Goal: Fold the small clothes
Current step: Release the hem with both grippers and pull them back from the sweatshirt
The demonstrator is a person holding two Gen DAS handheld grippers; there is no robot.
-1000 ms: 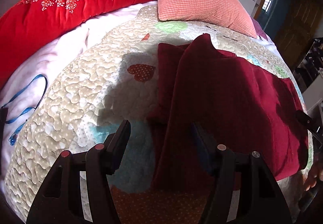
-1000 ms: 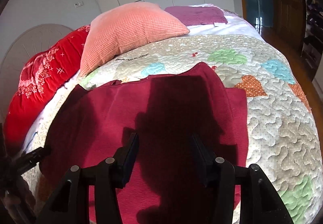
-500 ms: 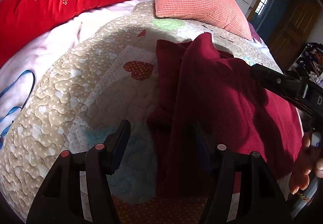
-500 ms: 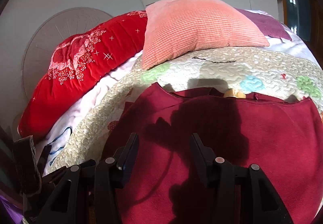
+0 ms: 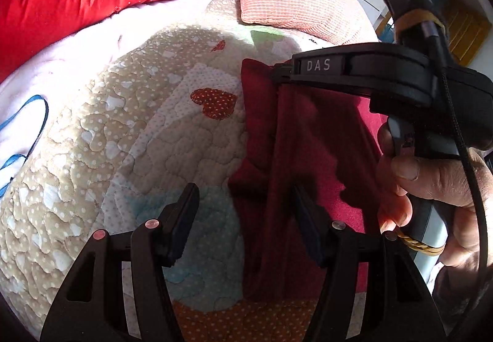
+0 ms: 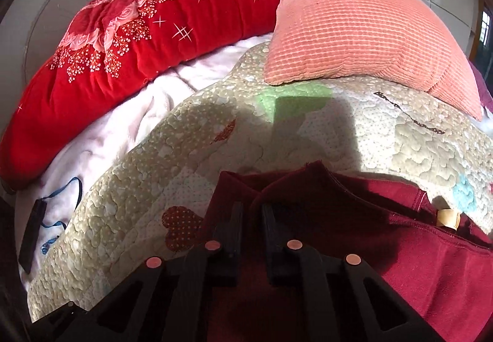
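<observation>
A dark red garment (image 5: 308,157) lies partly folded on the patchwork quilt (image 5: 123,141), its left edge doubled over. My left gripper (image 5: 243,191) hovers open over that near-left edge, the fold line running between its fingers without being pinched. My right gripper (image 5: 277,74) reaches in from the right, held by a hand (image 5: 431,181), and is shut on the garment's far-left corner. In the right wrist view the right gripper (image 6: 252,208) has its jaws nearly together with the garment (image 6: 416,265) caught between them; a tan label (image 6: 446,218) shows at the collar.
A salmon ribbed pillow (image 6: 354,27) and a red floral duvet (image 6: 138,43) lie along the far side of the bed. A white blanket (image 6: 123,126) with a blue lanyard and a dark flat object (image 6: 30,231) sits to the left of the quilt.
My right gripper swung left across the garment to its far-left corner and closed on the cloth. It now fills the right of the left wrist view. The left gripper stayed open and nearly still.
</observation>
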